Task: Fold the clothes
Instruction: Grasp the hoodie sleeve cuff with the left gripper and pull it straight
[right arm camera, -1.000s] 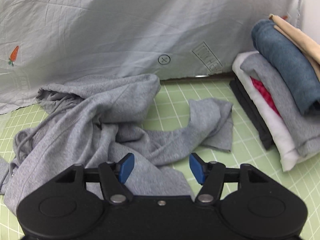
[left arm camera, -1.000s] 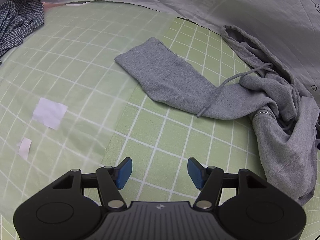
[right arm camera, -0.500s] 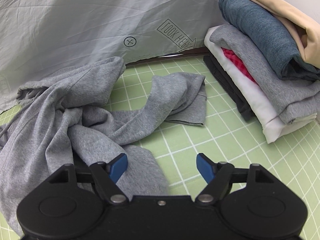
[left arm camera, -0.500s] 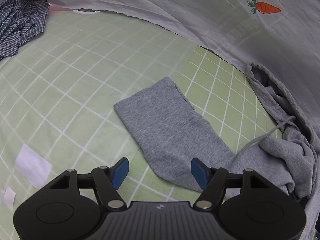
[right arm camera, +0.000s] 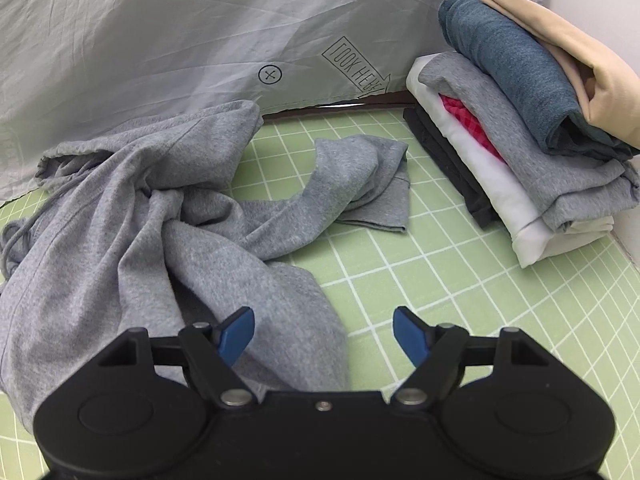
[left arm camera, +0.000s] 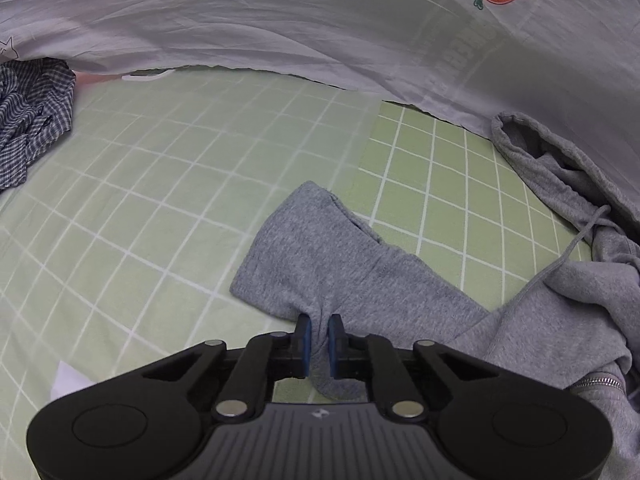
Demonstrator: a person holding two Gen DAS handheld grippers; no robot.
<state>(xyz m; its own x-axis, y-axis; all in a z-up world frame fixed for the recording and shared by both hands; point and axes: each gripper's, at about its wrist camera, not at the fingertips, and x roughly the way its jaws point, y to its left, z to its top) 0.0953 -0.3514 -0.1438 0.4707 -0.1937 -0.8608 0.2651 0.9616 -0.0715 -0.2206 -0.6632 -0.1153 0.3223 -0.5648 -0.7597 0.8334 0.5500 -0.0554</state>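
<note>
Pinching just a thin fold of the grey hoodie's sleeve, the left gripper is risking a slip when pulling against the tangled body, while the right gripper is hanging wide open over it.

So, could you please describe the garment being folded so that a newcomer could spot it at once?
On the green gridded mat, left of the stack of folded clothes, sprawls a crumpled grey hoodie. Unlike the neat stack and the checked shirt at the far side, it is loose, with a drawstring, and the left gripper pinches one sleeve.
</note>
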